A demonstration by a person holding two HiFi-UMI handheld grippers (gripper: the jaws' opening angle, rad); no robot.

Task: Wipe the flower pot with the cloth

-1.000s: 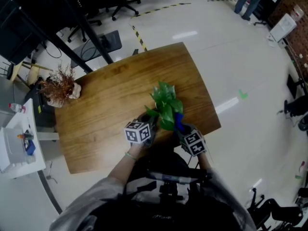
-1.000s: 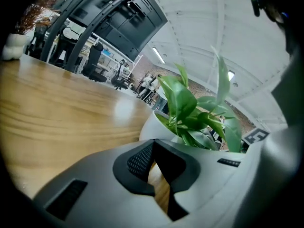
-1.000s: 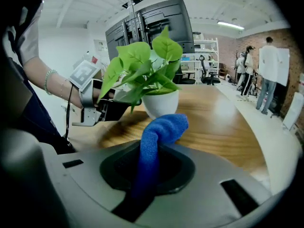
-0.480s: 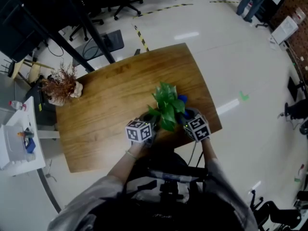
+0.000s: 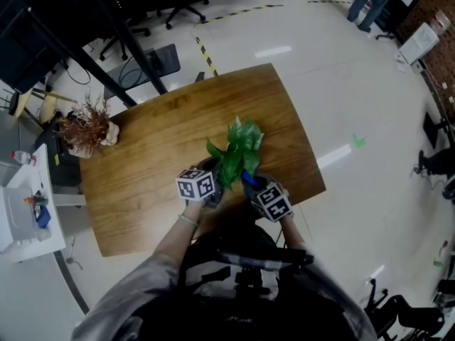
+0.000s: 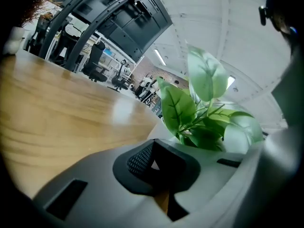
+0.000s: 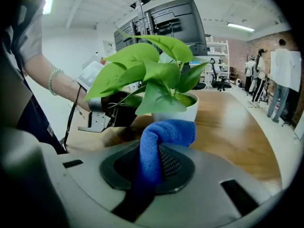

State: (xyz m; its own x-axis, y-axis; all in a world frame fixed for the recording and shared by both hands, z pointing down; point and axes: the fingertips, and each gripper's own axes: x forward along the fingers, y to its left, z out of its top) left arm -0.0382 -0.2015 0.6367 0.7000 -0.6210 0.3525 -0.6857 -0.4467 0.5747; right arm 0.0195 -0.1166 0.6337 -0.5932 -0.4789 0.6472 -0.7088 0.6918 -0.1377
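On the left, our left tongs (image 6: pixel 153 164) are drawn narrow, and a sliver of white shows between the pads. We judge that to be the rim of the flower pot (image 7: pixel 189 112), pinched to steady it. The pot stands upright on the desk (image 5: pixel 156 141), near the edge closest to us, with the leaves (image 7: pixel 147 70) spreading over and hiding most of it from above. To the right, our right tongs (image 7: pixel 154 167) are clamped on the blue cloth (image 7: pixel 166 134), whose folded end bulges out toward the pot's wall. We cannot tell whether it touches yet.

To wipe well, we think the cloth's bulge should press flat on the white wall and sweep round it below the rim. The left hold must be firm so the pot neither turns nor tips. The low leaves hang in the cloth's path, and so does the left tongs' own body on the far side. The desk edge is close, so a hard push could slide the pot off.

Farther off, a dried bunch (image 5: pixel 87 128) sits at the desk's left corner, well apart. Office chairs (image 5: pixel 185 9) stand beyond the desk, and people (image 7: pixel 280 75) stand at the far right. None of these interferes.
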